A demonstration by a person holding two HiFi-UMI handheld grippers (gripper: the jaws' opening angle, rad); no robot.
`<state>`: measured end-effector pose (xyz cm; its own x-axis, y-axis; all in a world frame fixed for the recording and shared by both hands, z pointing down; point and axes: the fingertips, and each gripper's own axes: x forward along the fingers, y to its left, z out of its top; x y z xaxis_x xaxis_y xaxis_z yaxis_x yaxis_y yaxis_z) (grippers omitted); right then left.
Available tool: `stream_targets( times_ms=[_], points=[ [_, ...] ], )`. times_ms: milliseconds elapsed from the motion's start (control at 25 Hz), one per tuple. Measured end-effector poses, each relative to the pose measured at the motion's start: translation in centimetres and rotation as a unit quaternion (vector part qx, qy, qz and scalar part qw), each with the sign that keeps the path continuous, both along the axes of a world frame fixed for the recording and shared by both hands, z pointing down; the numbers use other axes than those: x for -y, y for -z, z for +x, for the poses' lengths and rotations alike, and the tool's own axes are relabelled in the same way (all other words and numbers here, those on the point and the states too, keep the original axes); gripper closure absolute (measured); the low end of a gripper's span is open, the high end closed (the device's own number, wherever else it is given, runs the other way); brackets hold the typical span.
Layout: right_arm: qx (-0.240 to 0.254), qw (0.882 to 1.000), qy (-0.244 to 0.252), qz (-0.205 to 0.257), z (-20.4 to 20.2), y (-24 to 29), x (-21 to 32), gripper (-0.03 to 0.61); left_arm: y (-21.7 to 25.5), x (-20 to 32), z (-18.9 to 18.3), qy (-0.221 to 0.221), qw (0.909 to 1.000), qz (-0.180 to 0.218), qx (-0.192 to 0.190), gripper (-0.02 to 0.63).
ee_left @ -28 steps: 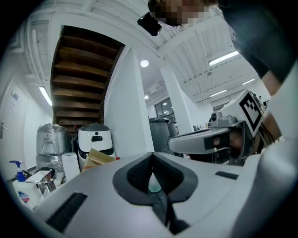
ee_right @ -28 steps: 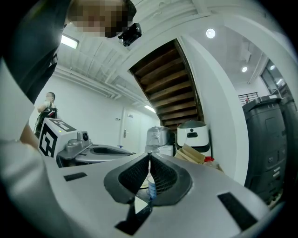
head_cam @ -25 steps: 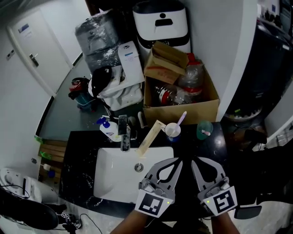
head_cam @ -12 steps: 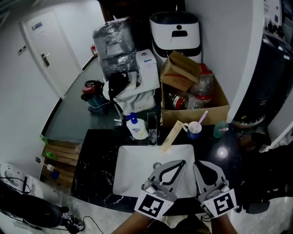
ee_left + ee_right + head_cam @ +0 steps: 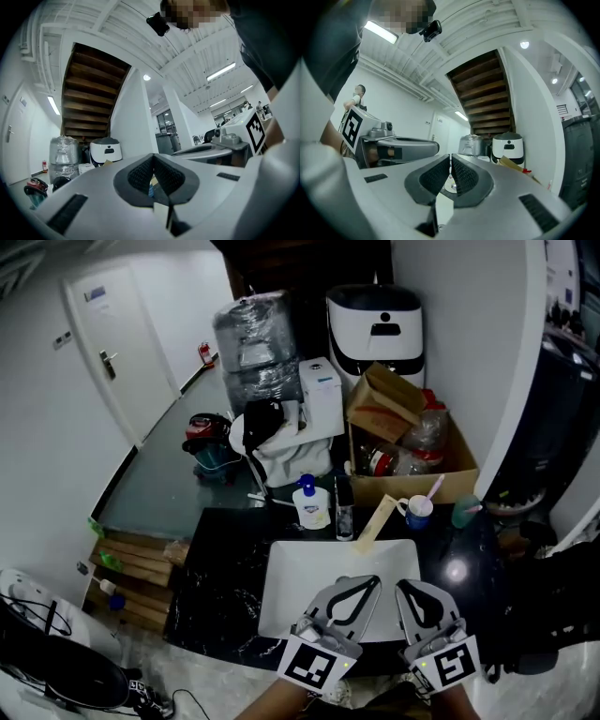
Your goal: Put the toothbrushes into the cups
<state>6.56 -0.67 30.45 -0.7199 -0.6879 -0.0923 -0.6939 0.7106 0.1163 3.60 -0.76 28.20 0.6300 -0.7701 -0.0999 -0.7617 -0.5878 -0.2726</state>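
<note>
Both claws are pressed together, empty. From the head view, left gripper (image 5: 372,581) and right gripper (image 5: 403,587) hover over the white rectangular sink (image 5: 291,587). Behind it a pink toothbrush (image 5: 434,487) stands in a white mug (image 5: 419,513), with a teal plastic cup (image 5: 466,513) beside it. Left gripper view: ribbed pads meet on nothing. Right gripper view: likewise. Any further brush probably needs the jaws spread first, then a mid-handle pinch.
</note>
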Motion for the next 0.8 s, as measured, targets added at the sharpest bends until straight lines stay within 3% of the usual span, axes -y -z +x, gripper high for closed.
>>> stream_targets(
  times_ms=[480,800],
  points=[
    [-0.013,0.999,0.033,0.005,-1.1,1.0,-1.2,0.543,1.7,-1.4,-1.6,0.036,0.9992,0.012,-0.008,0.606],
    [-0.009,0.999,0.022,0.027,-1.8,1.3,-2.5,0.546,0.8,-2.4,-1.9,0.029,0.9994,0.003,-0.018,0.605]
  ],
)
